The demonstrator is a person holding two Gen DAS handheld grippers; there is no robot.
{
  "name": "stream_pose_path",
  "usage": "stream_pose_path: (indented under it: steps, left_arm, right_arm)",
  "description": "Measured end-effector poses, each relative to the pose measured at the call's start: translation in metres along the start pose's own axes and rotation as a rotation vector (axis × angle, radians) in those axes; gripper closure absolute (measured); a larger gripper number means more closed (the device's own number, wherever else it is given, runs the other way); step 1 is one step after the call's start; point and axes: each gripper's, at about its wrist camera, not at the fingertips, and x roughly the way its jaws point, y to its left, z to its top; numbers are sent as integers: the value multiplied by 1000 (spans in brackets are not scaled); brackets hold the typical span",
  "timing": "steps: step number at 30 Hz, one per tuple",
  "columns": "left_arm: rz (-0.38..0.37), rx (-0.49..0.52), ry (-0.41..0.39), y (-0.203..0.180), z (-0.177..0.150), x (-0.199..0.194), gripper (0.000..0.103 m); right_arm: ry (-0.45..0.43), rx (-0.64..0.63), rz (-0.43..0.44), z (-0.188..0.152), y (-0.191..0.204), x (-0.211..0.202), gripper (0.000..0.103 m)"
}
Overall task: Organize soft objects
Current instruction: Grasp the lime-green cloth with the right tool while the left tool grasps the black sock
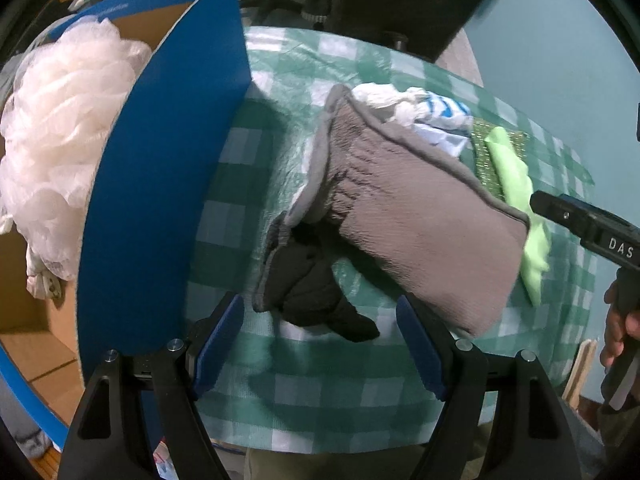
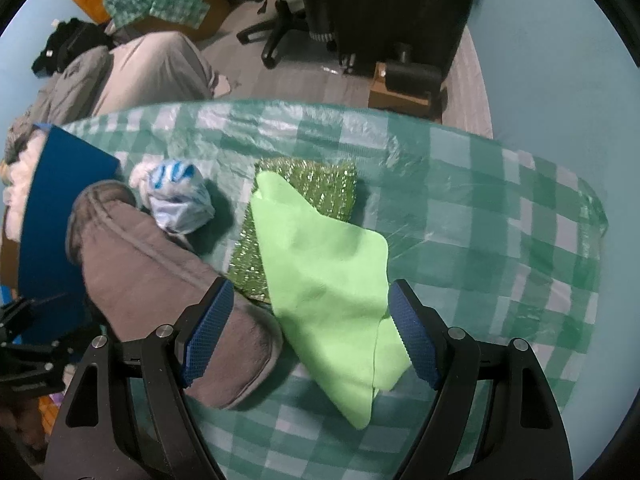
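A grey slipper (image 1: 404, 216) lies on the green checked tablecloth (image 1: 320, 392), with a dark sock or glove (image 1: 320, 292) under its near end. My left gripper (image 1: 320, 344) is open and empty just in front of them. Behind lie a crumpled white-and-blue plastic bag (image 1: 420, 116), a glittery green scrub pad (image 2: 308, 184) and a light green cloth (image 2: 332, 292). My right gripper (image 2: 310, 332) is open with its fingers either side of the green cloth's near end. The slipper also shows in the right wrist view (image 2: 160, 280).
A blue cardboard box (image 1: 160, 200) stands open at the table's left, holding a white mesh bath pouf (image 1: 60, 132). Beyond the table are an office chair (image 2: 288, 20), a dark cabinet (image 2: 400, 8) and piled clothes (image 2: 132, 72). The table edge runs along the right.
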Motion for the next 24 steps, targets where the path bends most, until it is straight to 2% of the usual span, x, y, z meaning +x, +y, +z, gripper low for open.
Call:
stream_pose_path:
  steps: [5,10,12,13,14,15,17,20,22,24]
  left_arm:
    - [23,-15,10,1,0,14,23]
    - [65,18,18,-6,3,33,23]
    - [76,32,25,-8,3,39,23]
    - [77,38,26,-9,2,41,23]
    - [82,47,30,-10,2,44,23]
    - [87,55,35,-11,2,47,23]
    - [87,65,41,-12,1,49,23]
    - [86,78,40,-15,2,52,23]
    - [80,82,38,-15,2,53,24]
    - [73,87,41,-15,2,55,30]
  right_arm:
    - [26,-33,-29,-2,1,15,23]
    - [39,-35,-42,-1,-2,22,26]
    - [57,-30,-35,-2,-6,26,41]
    - [69,-26,-28,-2,-7,27,53]
    - [78,-23,-23,-3,-8,29,60]
    - [82,-20,-21,-6,-9,30,63]
    - [89,-20,-21,-9,-10,32,78]
    - [72,-16,-23,-12,-10,30,90]
    - [52,-12,-22,-15,-10,24,95]
    - [39,-6,-19,-20,-9,20,96]
